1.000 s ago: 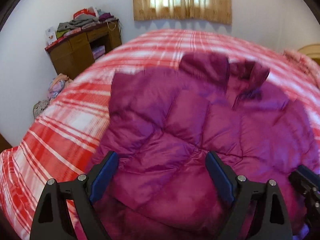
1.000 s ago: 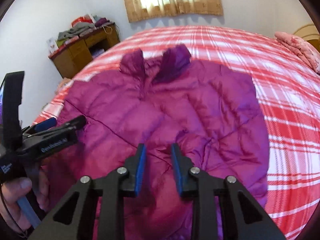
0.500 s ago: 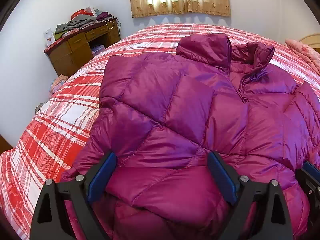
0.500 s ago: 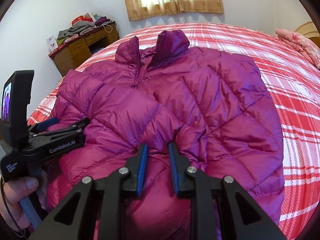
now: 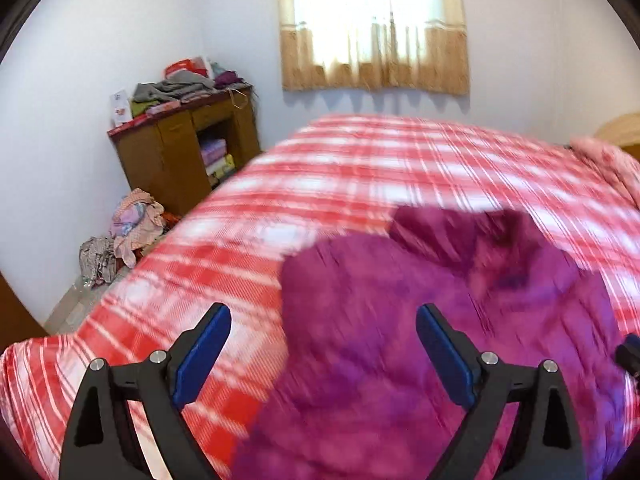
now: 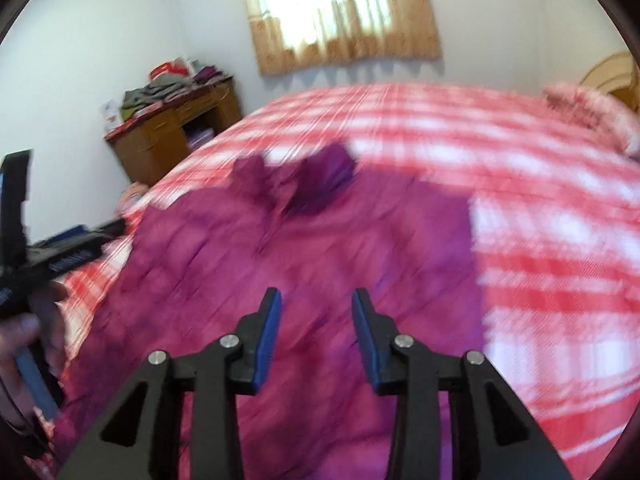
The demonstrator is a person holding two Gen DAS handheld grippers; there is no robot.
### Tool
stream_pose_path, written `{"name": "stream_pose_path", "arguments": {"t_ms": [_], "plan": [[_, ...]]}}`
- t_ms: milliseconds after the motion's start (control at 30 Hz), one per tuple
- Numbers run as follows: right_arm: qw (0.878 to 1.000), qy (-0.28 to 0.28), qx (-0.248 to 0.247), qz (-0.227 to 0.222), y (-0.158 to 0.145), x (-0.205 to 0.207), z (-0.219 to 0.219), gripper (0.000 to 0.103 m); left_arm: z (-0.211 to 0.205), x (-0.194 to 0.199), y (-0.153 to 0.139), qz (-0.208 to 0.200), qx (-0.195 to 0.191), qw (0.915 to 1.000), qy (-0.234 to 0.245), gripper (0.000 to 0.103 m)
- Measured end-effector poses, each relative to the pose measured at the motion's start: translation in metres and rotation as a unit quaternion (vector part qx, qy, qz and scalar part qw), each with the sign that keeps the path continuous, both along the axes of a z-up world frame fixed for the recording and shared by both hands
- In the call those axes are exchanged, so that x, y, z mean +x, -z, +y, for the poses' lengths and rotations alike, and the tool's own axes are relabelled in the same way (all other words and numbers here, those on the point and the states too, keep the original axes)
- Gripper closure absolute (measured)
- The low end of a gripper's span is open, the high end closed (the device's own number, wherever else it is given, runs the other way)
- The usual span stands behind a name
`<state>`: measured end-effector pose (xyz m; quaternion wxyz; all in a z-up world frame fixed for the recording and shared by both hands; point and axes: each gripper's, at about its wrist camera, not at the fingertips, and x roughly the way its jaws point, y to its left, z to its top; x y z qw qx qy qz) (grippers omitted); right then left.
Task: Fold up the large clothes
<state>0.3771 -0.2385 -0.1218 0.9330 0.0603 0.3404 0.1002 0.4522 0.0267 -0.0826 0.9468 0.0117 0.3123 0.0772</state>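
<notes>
- Far off to the left of both grippers, against the white wall, stands a wooden cabinet [image 5: 182,152] with folded clothes [image 5: 180,86] heaped on its top; a loose pile of laundry [image 5: 128,226] lies on the floor at its foot.
- At the left edge of the right wrist view, a person's hand [image 6: 24,344] grips the handle of the left gripper [image 5: 322,354].
- That left gripper's jaws stand wide apart with nothing pressed between the blue pads [image 5: 202,354]; its left finger hangs over the bed cover and its right finger over the jacket.
- Beneath and ahead of both grippers lies the purple quilted jacket [image 6: 304,264], spread flat on the red-and-white plaid bed cover [image 5: 400,168], its collar [image 6: 320,182] pointing away towards the window.
- The right gripper [image 6: 316,338] hovers over the jacket's near part; its jaws are opening, and no fabric sits between the pads.
- Beyond the jacket, a curtained window [image 5: 374,26] glows on the far wall.
- Far to the right of the right gripper, a pink bundle of bedding [image 6: 592,114] rests at the bed's edge, just before a pale headboard [image 6: 612,74].
- Both views are blurred, so the jacket's seams are hard to make out.
</notes>
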Motion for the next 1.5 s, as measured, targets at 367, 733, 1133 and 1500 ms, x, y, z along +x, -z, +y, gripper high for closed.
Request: {"name": "stream_pose_path", "arguments": {"t_ms": [367,733,1133,1500], "plan": [[0.996,0.061,-0.039,0.048,0.048,0.088,-0.051,0.073,0.018,0.083,0.091,0.093,0.024,0.9944,-0.044,0.008],[0.996,0.051,-0.031,0.064,0.07,0.087,-0.05,0.073,0.018,0.089,0.106,0.112,0.021,0.9919,-0.055,0.005],[0.996,0.055,-0.045,0.062,0.073,0.088,-0.045,0.073,0.023,0.092,0.11,0.121,0.005,0.9909,-0.058,0.001],[0.996,0.057,-0.046,0.058,0.074,0.086,-0.044,0.073,0.022,0.094,0.111,0.122,0.011,0.9908,-0.059,0.001]]}}
